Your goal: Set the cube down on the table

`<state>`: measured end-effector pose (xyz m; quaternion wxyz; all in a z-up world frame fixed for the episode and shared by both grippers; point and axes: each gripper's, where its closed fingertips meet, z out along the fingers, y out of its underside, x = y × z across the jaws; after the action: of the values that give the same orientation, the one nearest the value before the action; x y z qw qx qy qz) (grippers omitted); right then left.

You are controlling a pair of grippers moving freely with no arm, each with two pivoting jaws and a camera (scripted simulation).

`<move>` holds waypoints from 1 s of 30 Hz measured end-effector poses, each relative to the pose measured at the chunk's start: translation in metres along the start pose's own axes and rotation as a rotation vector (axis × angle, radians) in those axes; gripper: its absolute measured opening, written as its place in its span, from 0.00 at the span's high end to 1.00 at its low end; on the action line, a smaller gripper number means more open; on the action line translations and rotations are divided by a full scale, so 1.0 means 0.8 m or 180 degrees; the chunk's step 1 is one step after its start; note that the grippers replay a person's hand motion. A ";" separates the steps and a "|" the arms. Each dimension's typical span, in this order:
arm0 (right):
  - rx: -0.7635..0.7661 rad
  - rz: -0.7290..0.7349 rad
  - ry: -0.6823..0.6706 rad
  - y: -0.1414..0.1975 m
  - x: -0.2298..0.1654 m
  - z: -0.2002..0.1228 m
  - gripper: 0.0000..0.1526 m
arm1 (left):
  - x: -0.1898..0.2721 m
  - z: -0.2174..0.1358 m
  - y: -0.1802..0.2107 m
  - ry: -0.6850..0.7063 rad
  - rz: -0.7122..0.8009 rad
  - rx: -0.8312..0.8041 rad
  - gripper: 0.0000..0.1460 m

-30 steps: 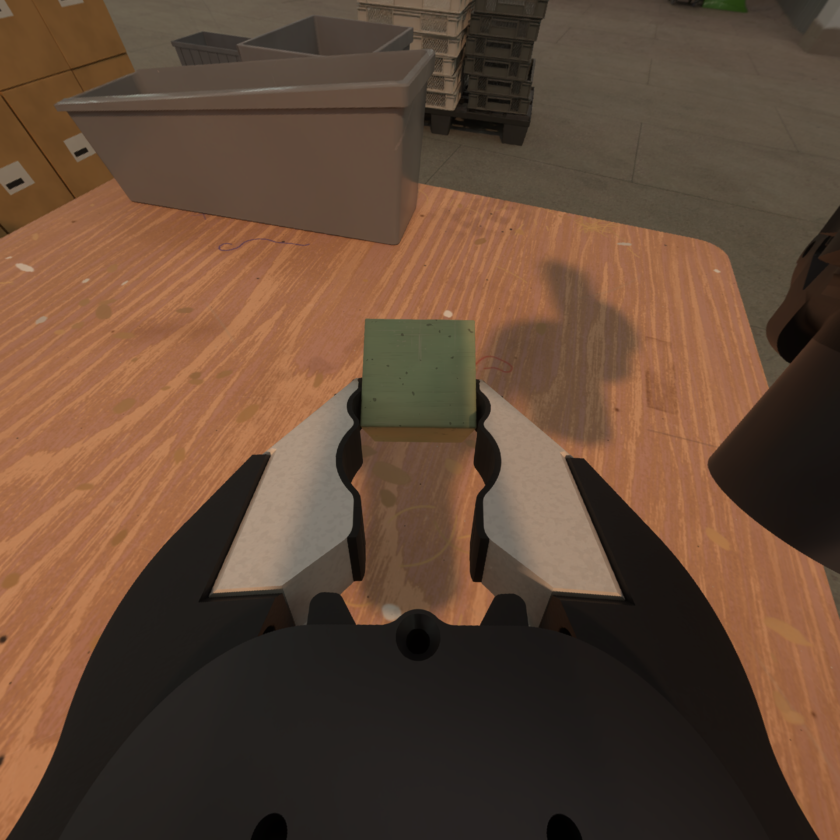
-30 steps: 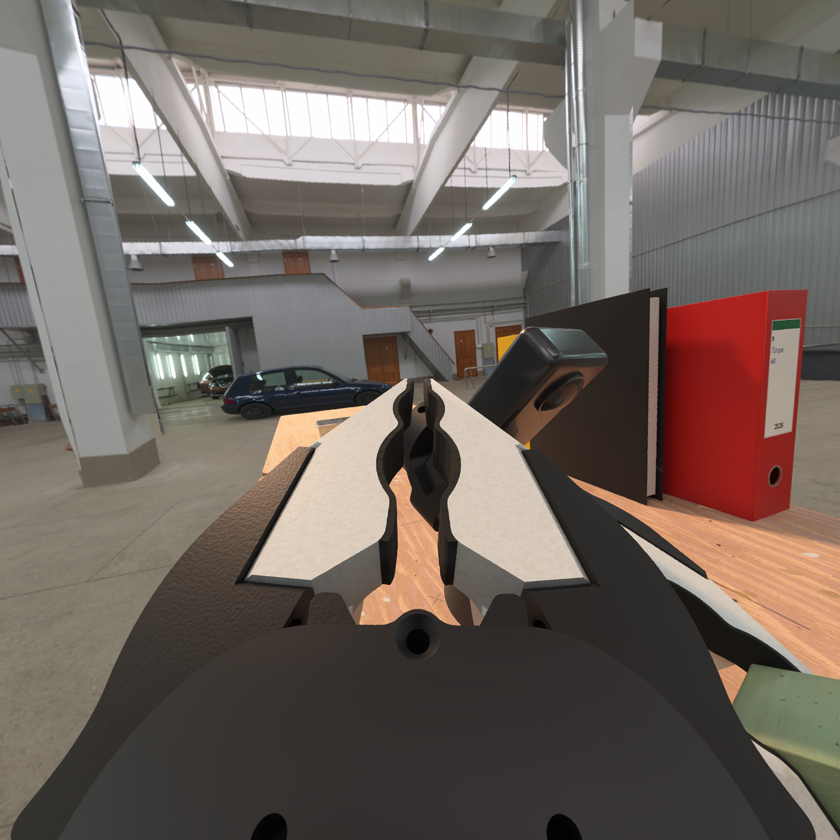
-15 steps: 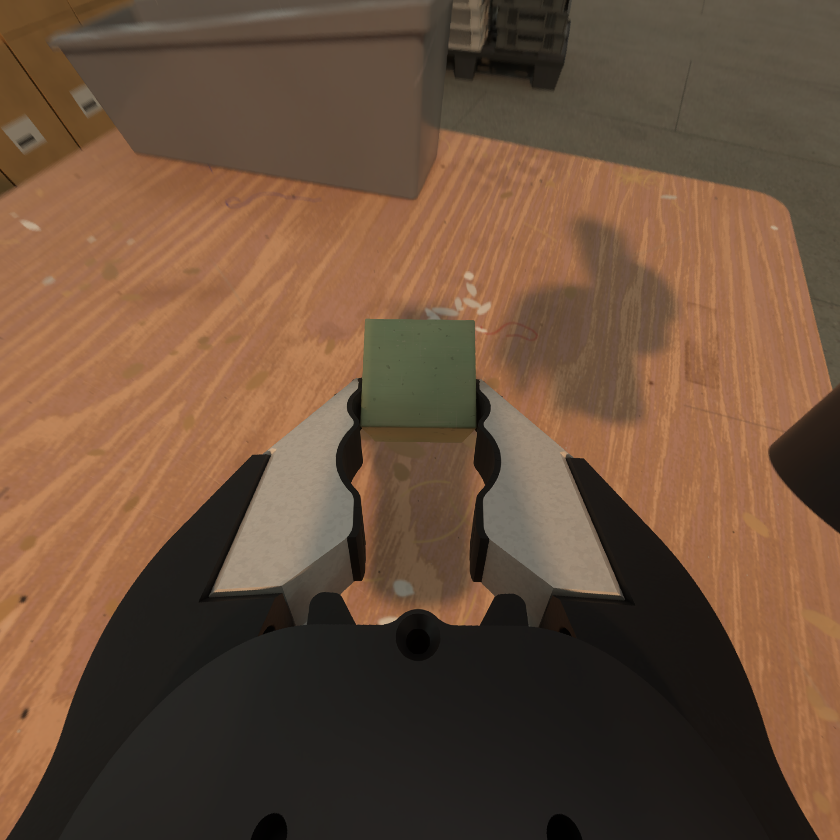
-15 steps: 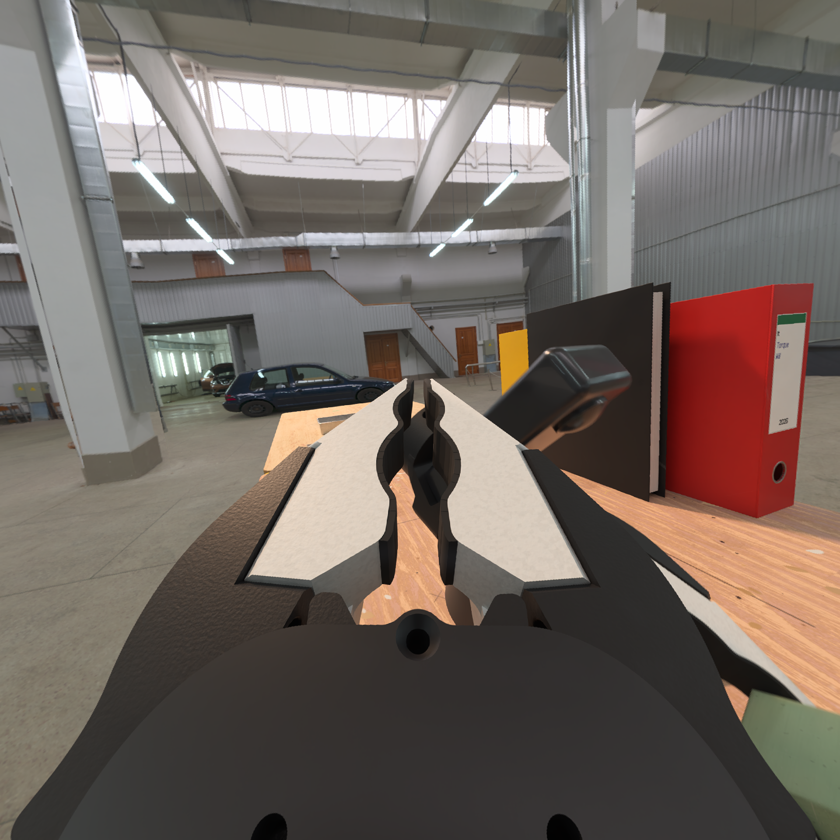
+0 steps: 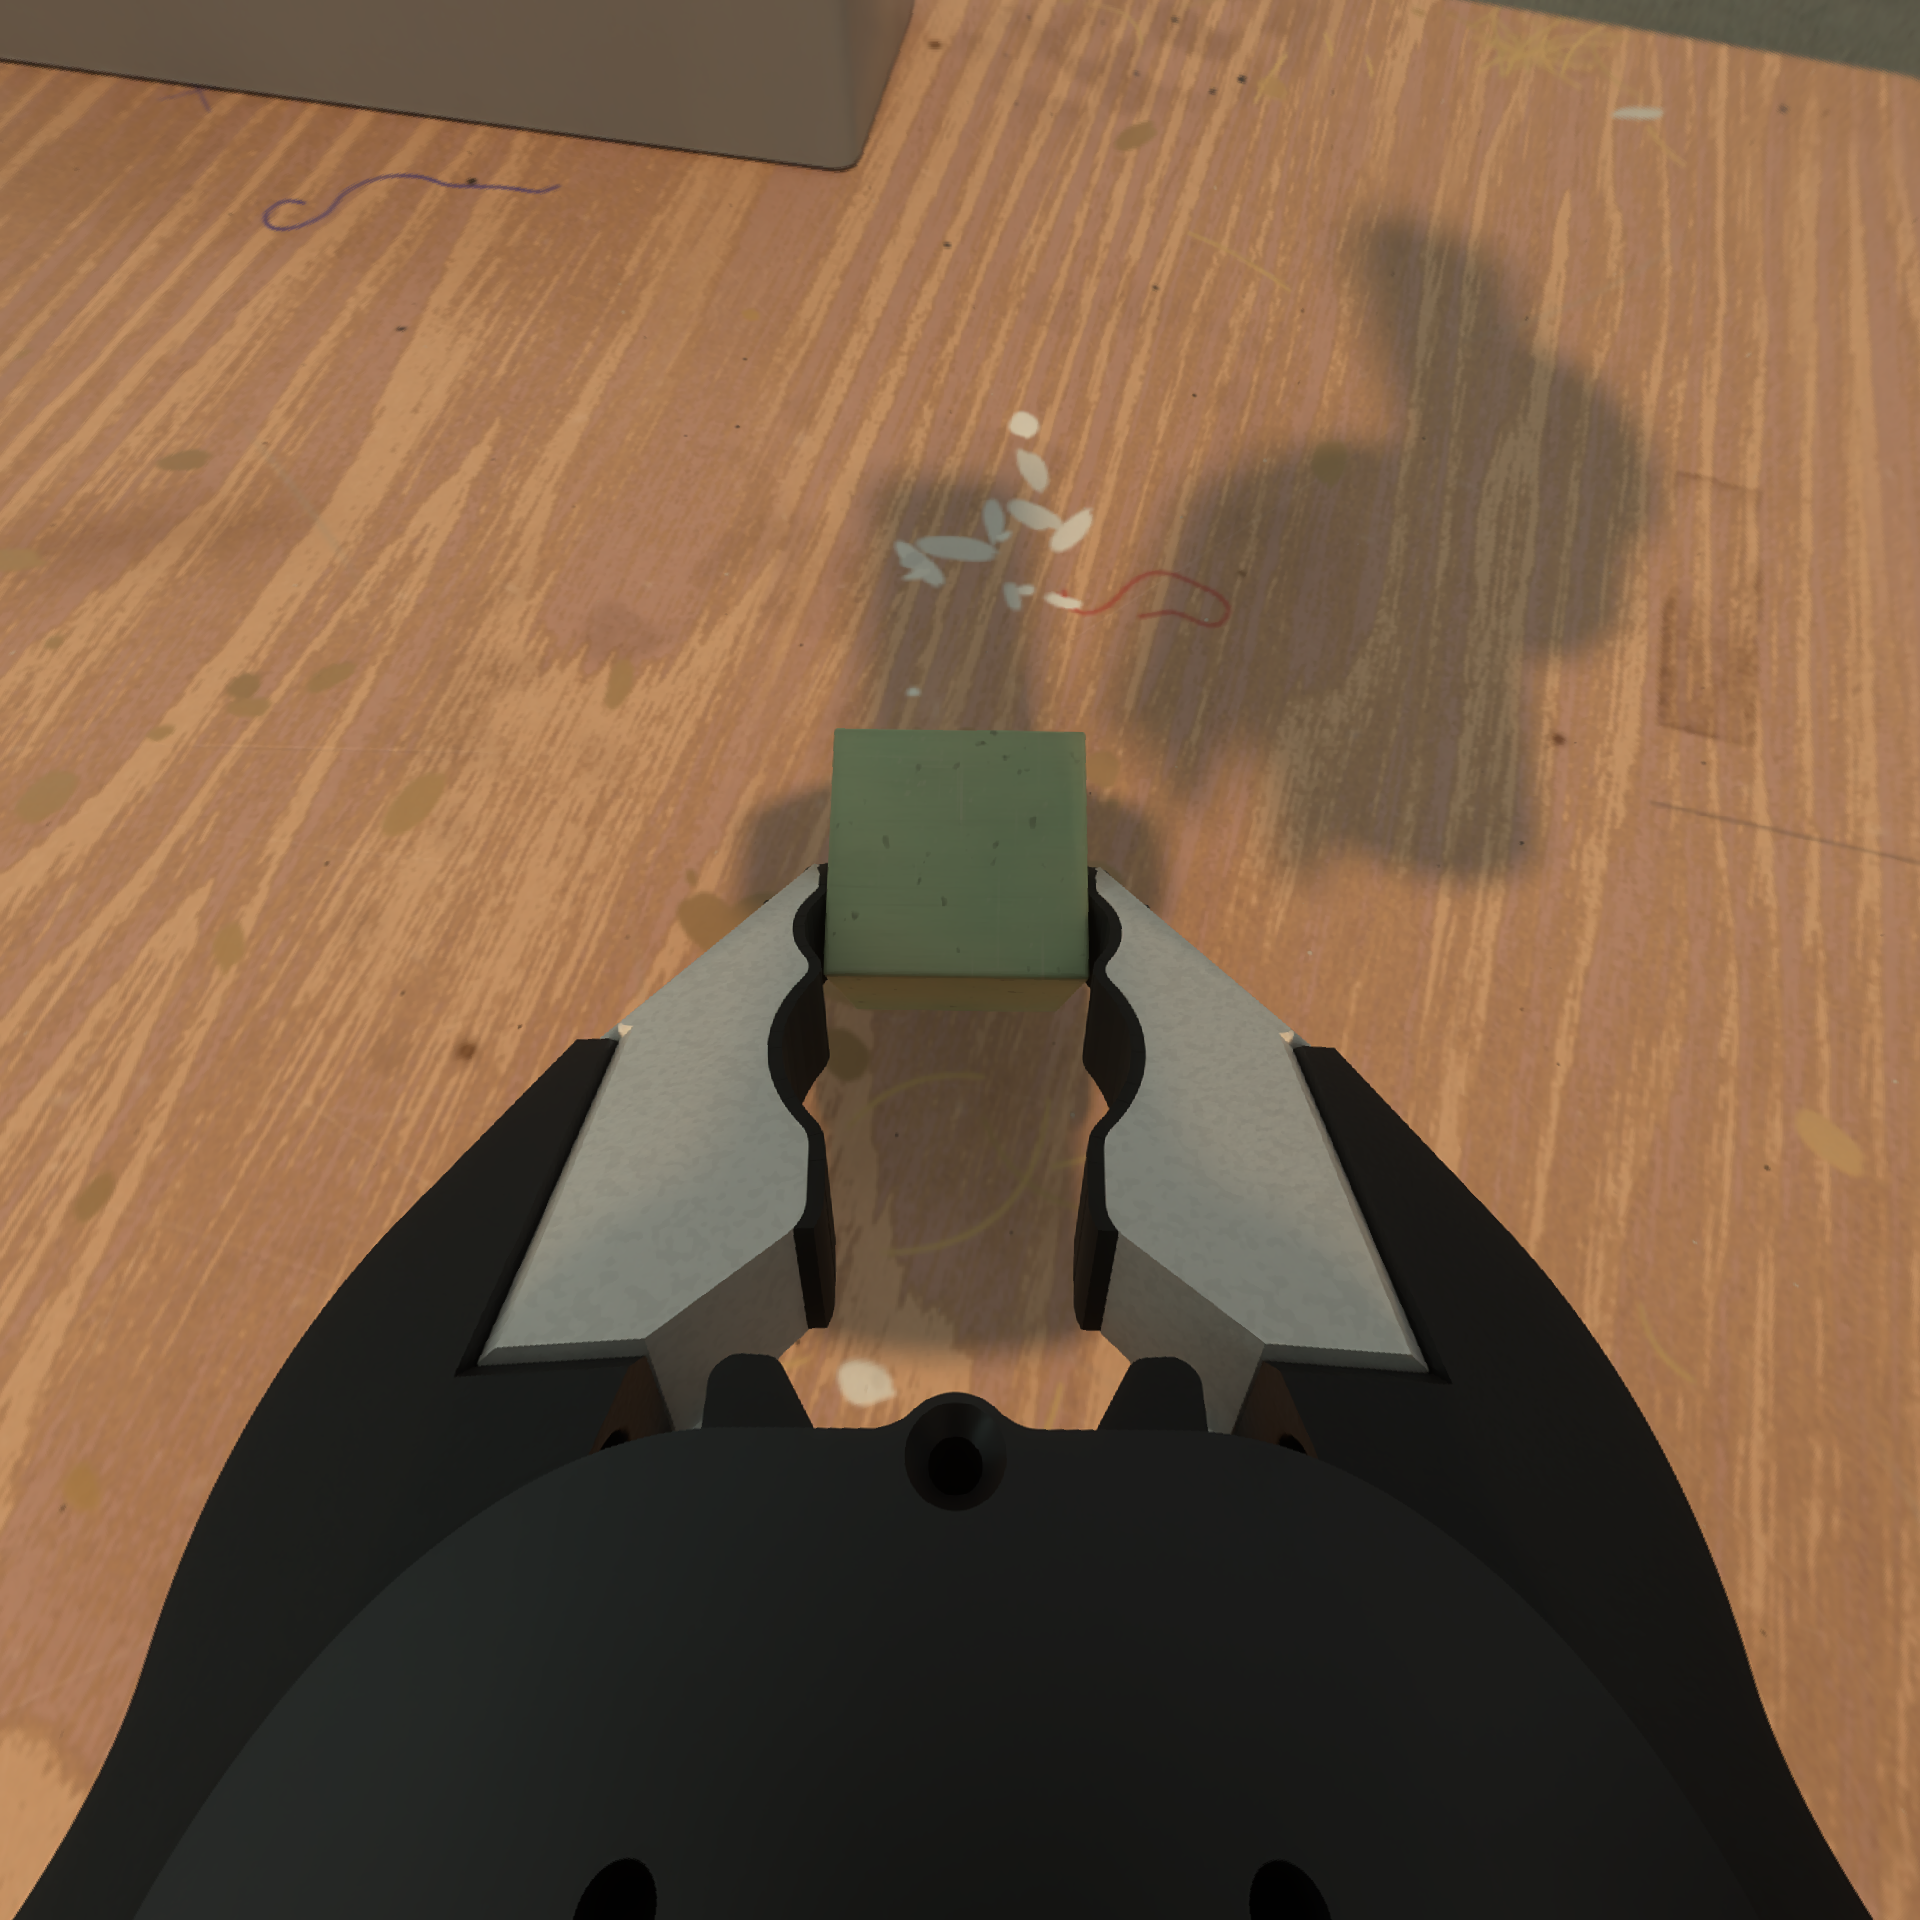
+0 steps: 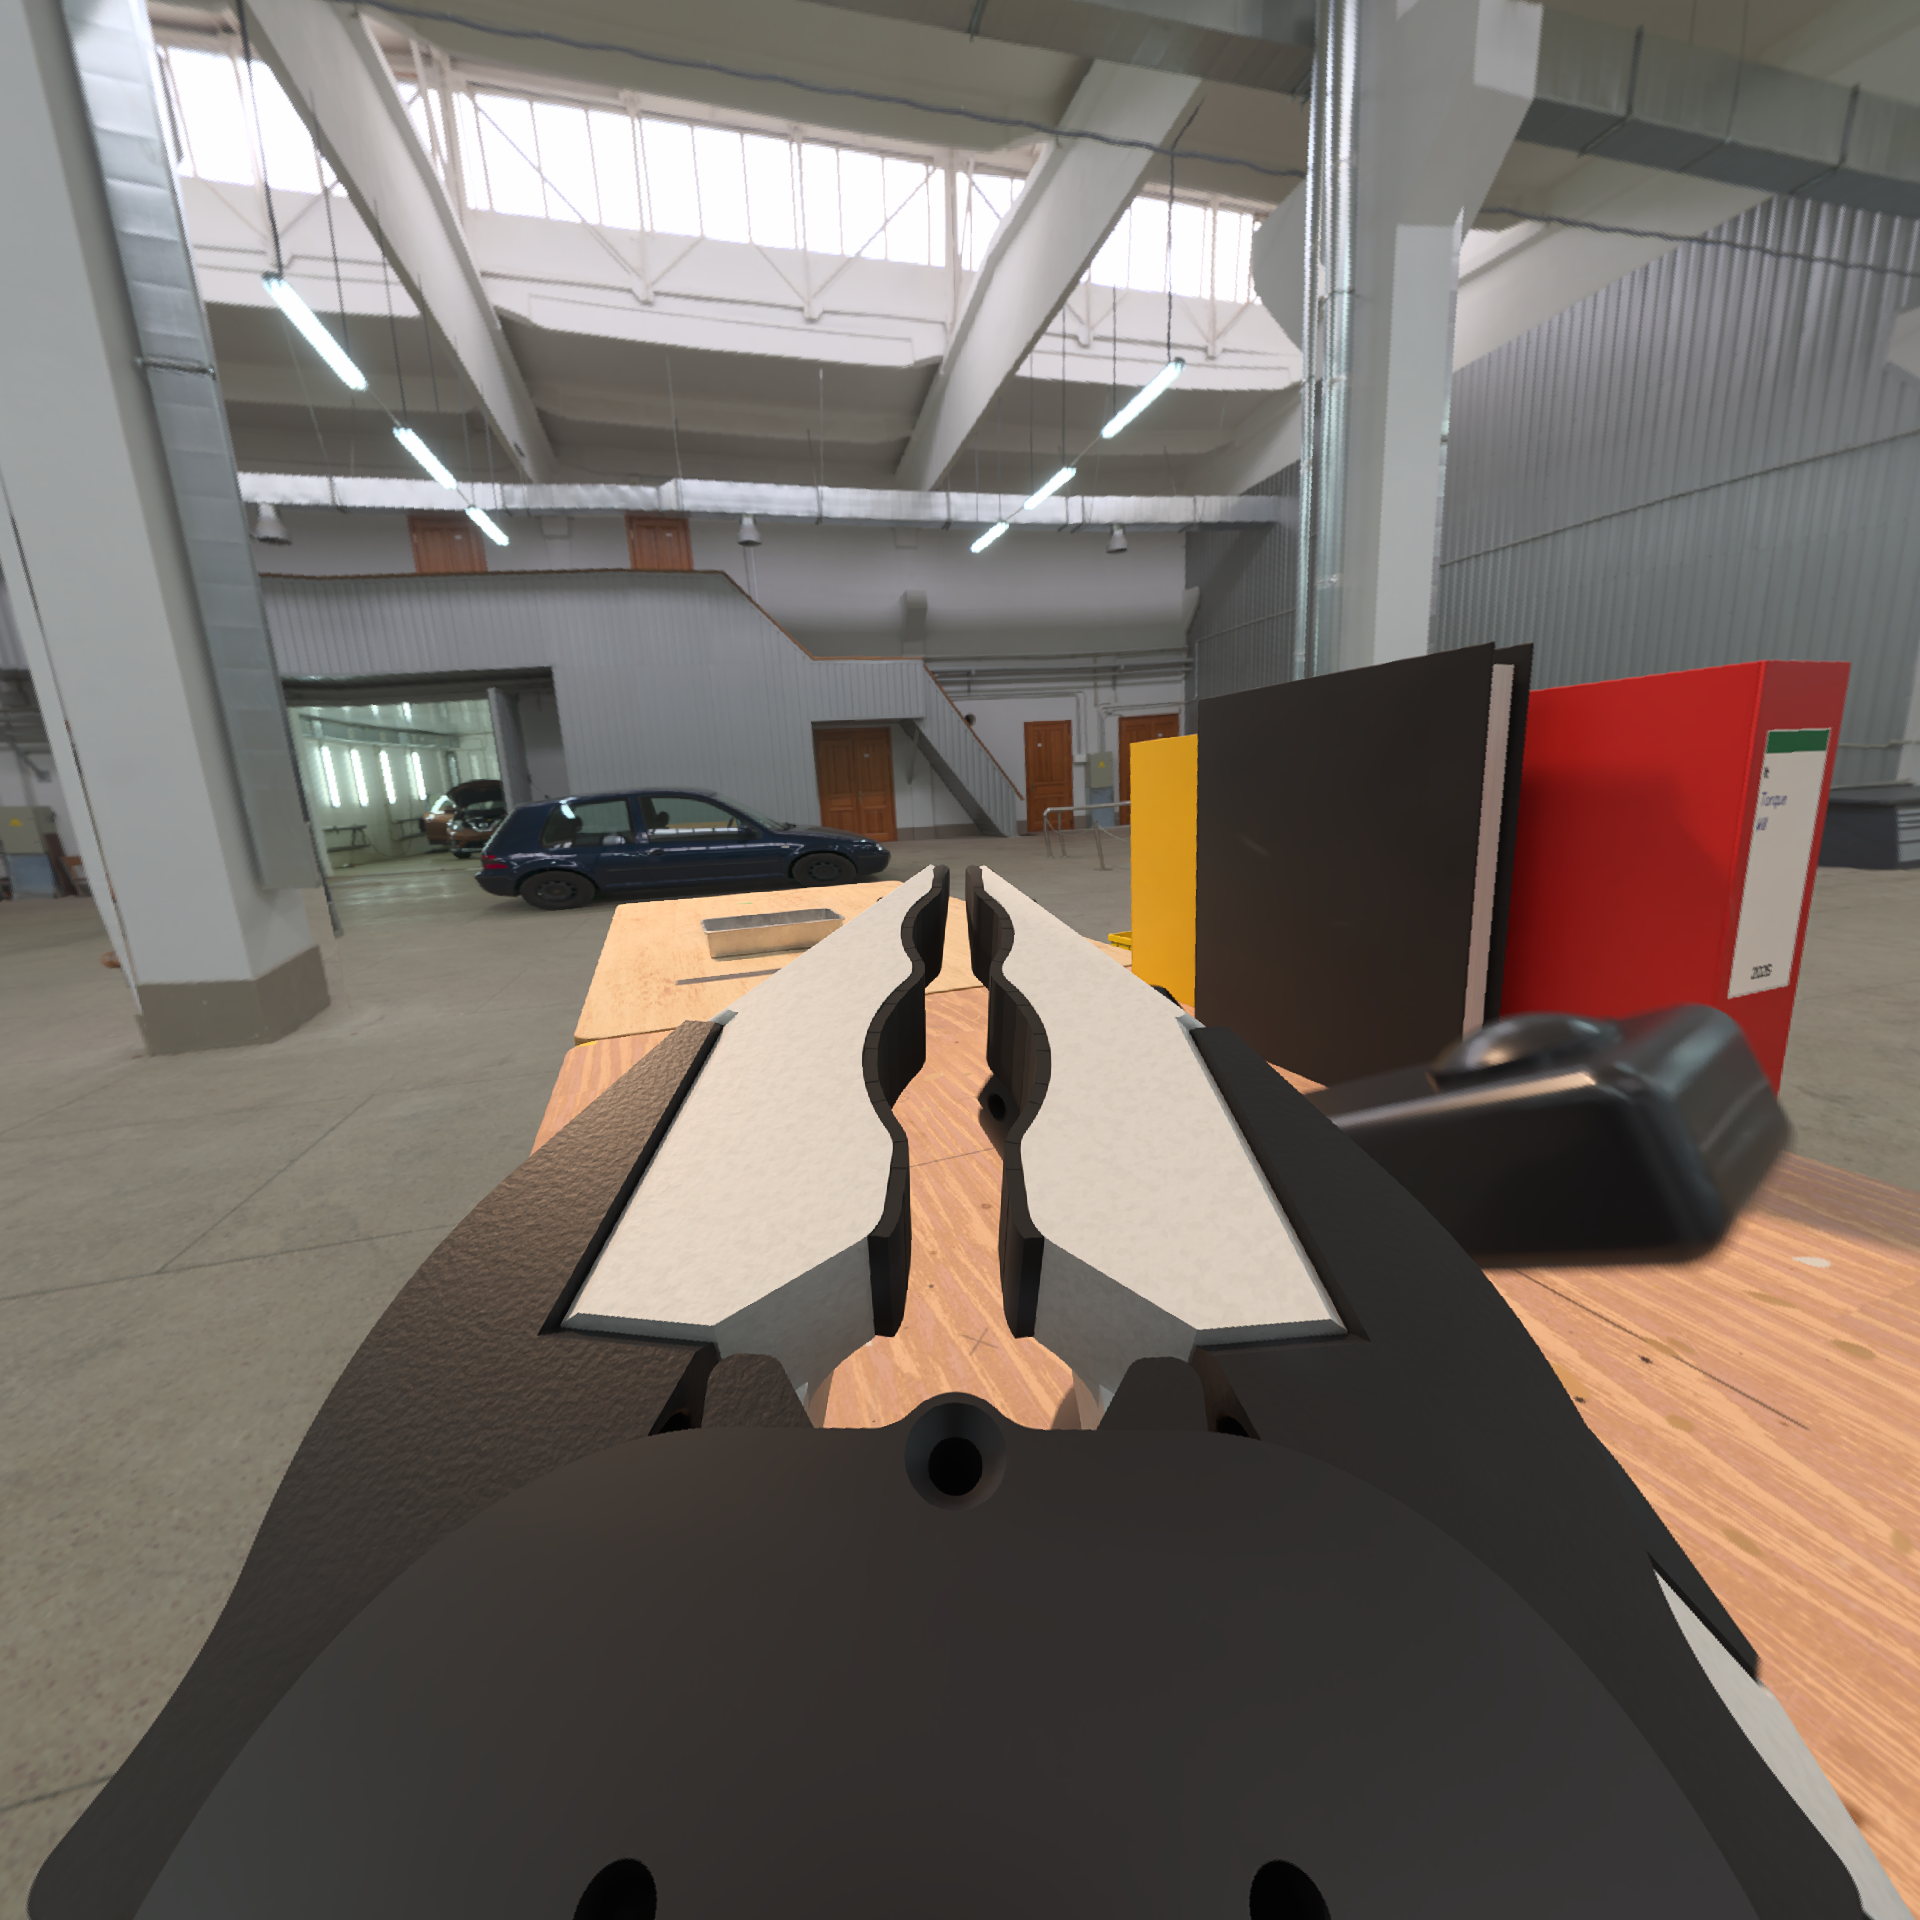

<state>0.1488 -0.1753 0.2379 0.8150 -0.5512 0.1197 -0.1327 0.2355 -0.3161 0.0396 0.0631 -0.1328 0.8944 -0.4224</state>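
In the left wrist view my left gripper (image 5: 956, 883) is shut on a speckled green cube (image 5: 956, 852), pinched between its two fingertips. The cube hangs close above the wooden table (image 5: 416, 520), and its shadow lies just behind it. In the right wrist view my right gripper (image 6: 957, 883) is shut and empty, with only a thin slit between its fingers, held level over the table's left edge (image 6: 1714, 1403). The dark body of the left gripper (image 6: 1579, 1132) shows low at the right of that view. The cube is not in the right wrist view.
A grey plastic bin (image 5: 436, 73) stands at the far left of the table. White flecks (image 5: 997, 530) and a red thread (image 5: 1153, 597) lie ahead of the cube. A yellow folder (image 6: 1162, 852), a black book (image 6: 1351, 862) and a red binder (image 6: 1662, 862) stand upright at the table's far side.
My left gripper has come down and forward with the cube, close to the table top. In the right wrist view the left gripper has dropped lower and the cube has left the frame.
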 end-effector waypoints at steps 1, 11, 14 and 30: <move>0.0001 -0.0011 -0.0012 -0.001 -0.001 0.000 0.98 | 0.001 0.005 0.000 0.0000 0.0028 -0.0025 0.68; -0.0001 0.0024 -0.0013 -0.001 -0.002 0.001 0.98 | 0.009 0.072 -0.019 0.0121 0.0375 -0.0363 0.68; -0.0013 0.0006 -0.0014 -0.004 -0.002 0.001 0.98 | 0.003 0.076 -0.028 0.0053 0.0291 -0.0335 0.68; -0.1051 -0.0055 0.1220 0.081 0.157 -0.050 0.94 | -0.153 -0.181 0.033 -0.0067 -0.1044 0.1145 0.76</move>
<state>0.2584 -0.2303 0.1571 0.6752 -0.6426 0.2873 -0.2204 0.3151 -0.1576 0.1112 0.0256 -0.2673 0.7705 -0.5782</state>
